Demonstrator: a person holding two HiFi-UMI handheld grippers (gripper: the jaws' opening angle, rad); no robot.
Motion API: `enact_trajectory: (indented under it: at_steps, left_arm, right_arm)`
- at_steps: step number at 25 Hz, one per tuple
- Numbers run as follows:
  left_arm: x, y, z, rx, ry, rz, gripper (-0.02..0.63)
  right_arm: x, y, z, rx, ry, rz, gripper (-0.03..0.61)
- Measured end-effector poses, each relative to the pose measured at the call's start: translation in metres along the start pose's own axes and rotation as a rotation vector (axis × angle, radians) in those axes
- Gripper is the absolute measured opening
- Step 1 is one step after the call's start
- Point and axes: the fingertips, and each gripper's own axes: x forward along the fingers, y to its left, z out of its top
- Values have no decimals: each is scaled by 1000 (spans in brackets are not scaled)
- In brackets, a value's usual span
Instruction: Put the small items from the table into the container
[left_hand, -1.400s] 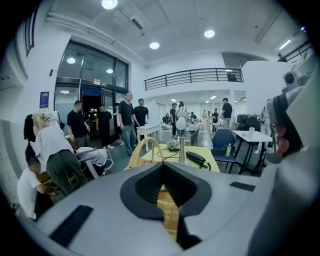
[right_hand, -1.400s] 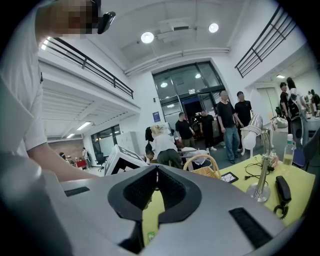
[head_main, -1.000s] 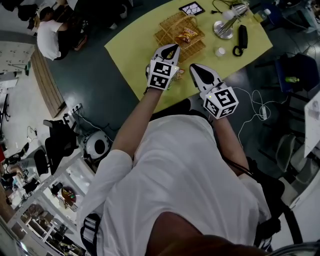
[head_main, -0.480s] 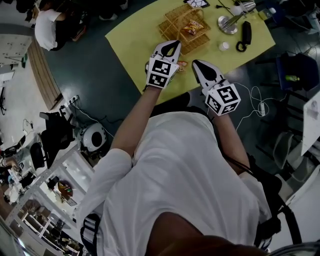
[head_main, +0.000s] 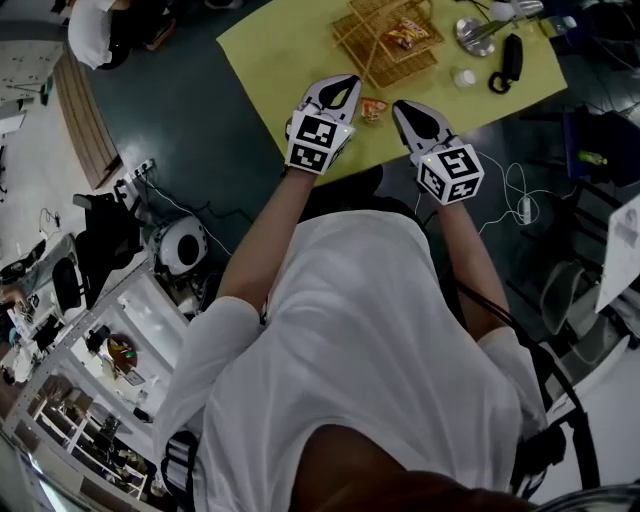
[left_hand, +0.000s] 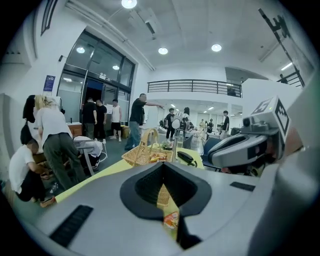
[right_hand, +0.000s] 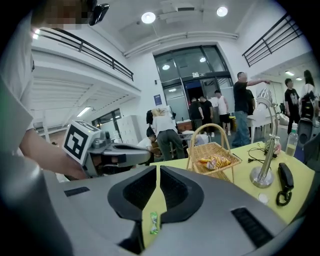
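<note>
Wicker basket far, orange packet near: left gripper and right gripper (both pressed together, empty) poised for pickup, must spread first.

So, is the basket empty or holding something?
Not empty: an orange snack packet lies inside the wicker basket, visible in the head and right gripper views.

A packet lies on the table before the basket, handset at right.

Both arms reach forward; left gripper and right gripper hold their jaws together.
</note>
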Motion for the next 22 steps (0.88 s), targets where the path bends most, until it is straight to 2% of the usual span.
enact_trajectory:
  at_steps: [4, 7, 11, 17, 22]
  left_arm:
    - [-17, 8, -14, -43, 16, 37, 9]
    - [-29, 9, -27, -70, 31, 47, 9]
    - [-45, 11, -48, -99, 59, 57, 9]
    - [-62, 18, -63, -119, 91, 76, 9]
    - [-67, 17, -72, -120, 103, 64, 9]
  right_arm:
    - [21, -10, -38, -21, 87, 17, 19]
    - [38, -16, -68, -24, 166, 33, 77]
    - [59, -28, -112, -38, 270, 33, 108]
    - [89, -39, -184, -78, 444, 51, 131]
    - [103, -47, -216, -60, 514, 38, 150]
